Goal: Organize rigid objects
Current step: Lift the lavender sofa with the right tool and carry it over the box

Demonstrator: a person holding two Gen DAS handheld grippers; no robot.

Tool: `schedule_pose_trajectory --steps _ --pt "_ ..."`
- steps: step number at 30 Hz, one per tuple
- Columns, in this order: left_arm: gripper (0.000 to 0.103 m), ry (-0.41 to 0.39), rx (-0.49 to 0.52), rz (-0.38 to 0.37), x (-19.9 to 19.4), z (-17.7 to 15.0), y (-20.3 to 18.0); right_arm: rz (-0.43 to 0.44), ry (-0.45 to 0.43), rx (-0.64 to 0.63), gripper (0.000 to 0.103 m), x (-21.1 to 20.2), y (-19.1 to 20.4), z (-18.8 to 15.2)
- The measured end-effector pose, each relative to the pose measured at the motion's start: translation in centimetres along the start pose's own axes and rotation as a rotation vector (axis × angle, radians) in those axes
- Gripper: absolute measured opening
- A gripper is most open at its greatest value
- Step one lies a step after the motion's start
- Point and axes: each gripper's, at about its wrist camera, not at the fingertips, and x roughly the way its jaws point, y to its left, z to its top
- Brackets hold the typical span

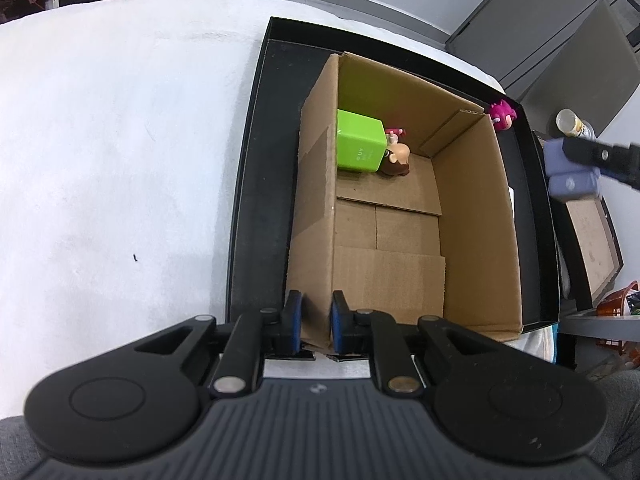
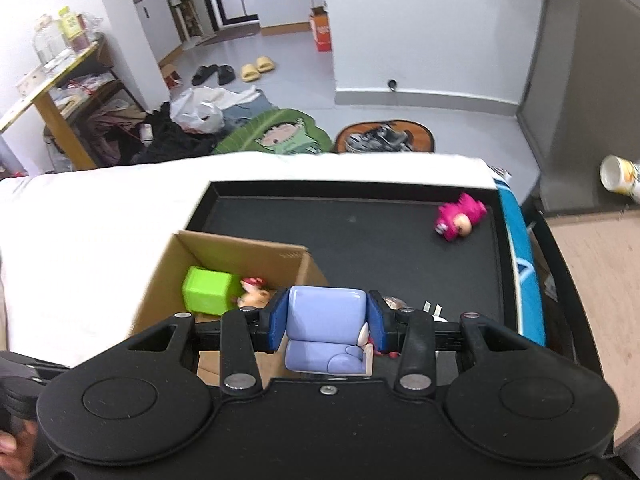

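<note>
Clamped in the right tongs, a lilac toy hangs beside the cardboard box — whose wall the left tongs pinch — holding a green cube and figurine, while a pink toy waits on the black tray.

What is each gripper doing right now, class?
Left gripper: closed on the cardboard box wall.
Right gripper: closed on the lavender toy.
</note>
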Motion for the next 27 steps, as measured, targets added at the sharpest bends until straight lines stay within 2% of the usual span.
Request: schedule_pose_trajectory --steps 12,27 --pt "0.014 -0.003 0.001 -0.013 0.0 -0.1 0.2 0.035 0.011 -0.068 0.04 2.3 5.1 1.9" --pt "0.014 0.001 0.0 -0.01 0.1 0.1 0.2 0.008 0.073 -0.173 0.04 5.1 9.0 0.8"
